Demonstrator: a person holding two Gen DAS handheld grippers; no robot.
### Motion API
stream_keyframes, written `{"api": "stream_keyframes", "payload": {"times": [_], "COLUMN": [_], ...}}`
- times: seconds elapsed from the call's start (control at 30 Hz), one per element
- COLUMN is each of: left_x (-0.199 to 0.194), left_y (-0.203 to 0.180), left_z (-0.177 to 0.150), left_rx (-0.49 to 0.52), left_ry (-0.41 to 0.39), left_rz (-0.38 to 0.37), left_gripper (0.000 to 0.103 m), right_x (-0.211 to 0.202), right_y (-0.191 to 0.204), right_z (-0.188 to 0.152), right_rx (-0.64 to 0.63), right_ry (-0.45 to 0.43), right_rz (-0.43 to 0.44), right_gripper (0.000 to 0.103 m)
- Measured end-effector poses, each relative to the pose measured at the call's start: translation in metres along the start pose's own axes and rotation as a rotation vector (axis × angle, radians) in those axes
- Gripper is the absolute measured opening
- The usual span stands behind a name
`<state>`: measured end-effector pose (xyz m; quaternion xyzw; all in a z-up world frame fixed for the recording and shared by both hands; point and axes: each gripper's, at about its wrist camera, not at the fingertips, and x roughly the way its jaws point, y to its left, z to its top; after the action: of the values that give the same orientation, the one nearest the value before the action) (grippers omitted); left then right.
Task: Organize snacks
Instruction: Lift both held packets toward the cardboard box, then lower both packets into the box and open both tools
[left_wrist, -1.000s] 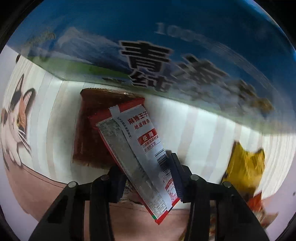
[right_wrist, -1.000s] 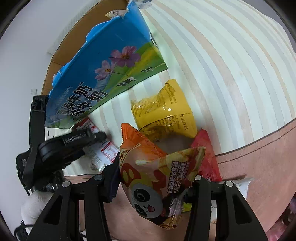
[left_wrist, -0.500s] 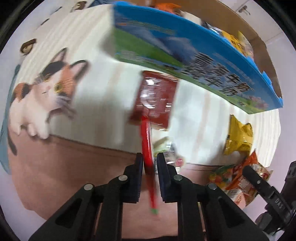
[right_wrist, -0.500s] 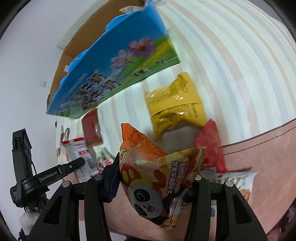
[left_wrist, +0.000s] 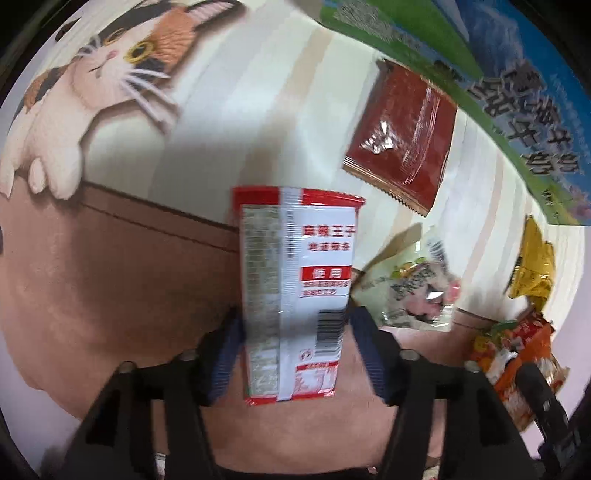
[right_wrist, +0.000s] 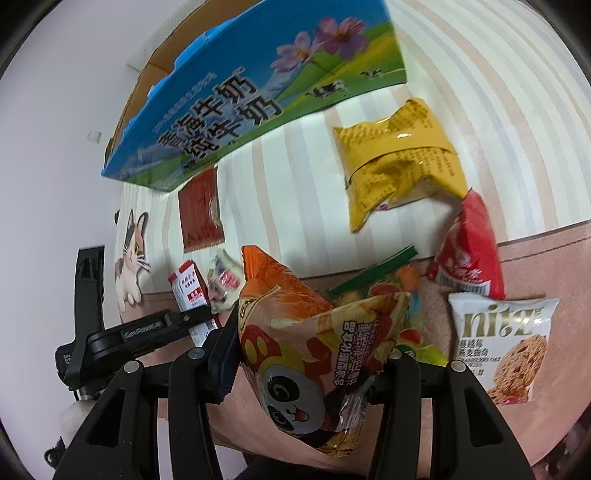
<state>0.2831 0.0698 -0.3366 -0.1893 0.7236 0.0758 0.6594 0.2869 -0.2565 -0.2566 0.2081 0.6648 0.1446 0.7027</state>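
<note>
My left gripper is shut on a red-and-white snack packet and holds it upright above the brown part of the cloth; it also shows in the right wrist view. My right gripper is shut on an orange panda snack bag. The blue milk carton box stands at the back with its top open. A dark red flat packet lies just in front of the box. A yellow bag lies to the right.
A red bag, a white oat cookie bag, a fruit-print bag and a pale crumpled bag lie on the cat-print striped cloth. A white wall stands to the left.
My left gripper has pulled back from the box and turned, so the packet's flat face shows again. My right gripper has drawn back a little with the panda bag.
</note>
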Motion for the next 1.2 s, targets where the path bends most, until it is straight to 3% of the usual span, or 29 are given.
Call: {"api": "stream_keyframes", "payload": {"times": [0.13,0.2,0.23,0.37,0.53,0.77,0.9,1.0,1.2], "left_x": [0.010,0.008,0.005,-0.015,-0.062,-0.178,-0.219,-0.230,-0.202], "left_y": [-0.024,-0.035,-0.047,-0.047,-0.041,-0.073,-0.112,-0.138,-0.156], "left_z": [-0.003,-0.009,-0.018,-0.025,-0.045,-0.042,0.002,0.040,0.128], "left_rx": [0.062,0.075,0.098,0.136,0.155,0.245,0.298,0.336,0.318], "left_ry": [-0.020,-0.054,-0.073,-0.097,-0.147,-0.315,-0.349,-0.357,-0.241], "left_rz": [0.106,0.128,0.140,0.146,0.104,-0.027,-0.091,-0.078,-0.062], "left_gripper": [0.068,0.057,0.043,0.041,0.041,0.041,0.041,0.041,0.041], "right_x": [0.006,0.008,0.008,0.001,-0.014,-0.062,-0.086,-0.091,-0.065], "right_y": [0.007,0.010,0.012,0.018,0.028,0.059,0.084,0.100,0.124], "right_z": [-0.004,-0.005,-0.006,-0.007,-0.003,0.029,0.070,0.105,0.174], "right_rx": [-0.017,-0.021,-0.022,-0.029,-0.041,-0.082,-0.132,-0.174,-0.234], "right_ry": [0.006,0.007,0.005,-0.013,-0.039,-0.105,-0.141,-0.149,-0.104], "right_rz": [-0.020,-0.025,-0.026,-0.017,0.025,0.134,0.172,0.160,0.092], "right_gripper": [0.054,0.054,0.054,0.054,0.054,0.054,0.054,0.054,0.054]}}
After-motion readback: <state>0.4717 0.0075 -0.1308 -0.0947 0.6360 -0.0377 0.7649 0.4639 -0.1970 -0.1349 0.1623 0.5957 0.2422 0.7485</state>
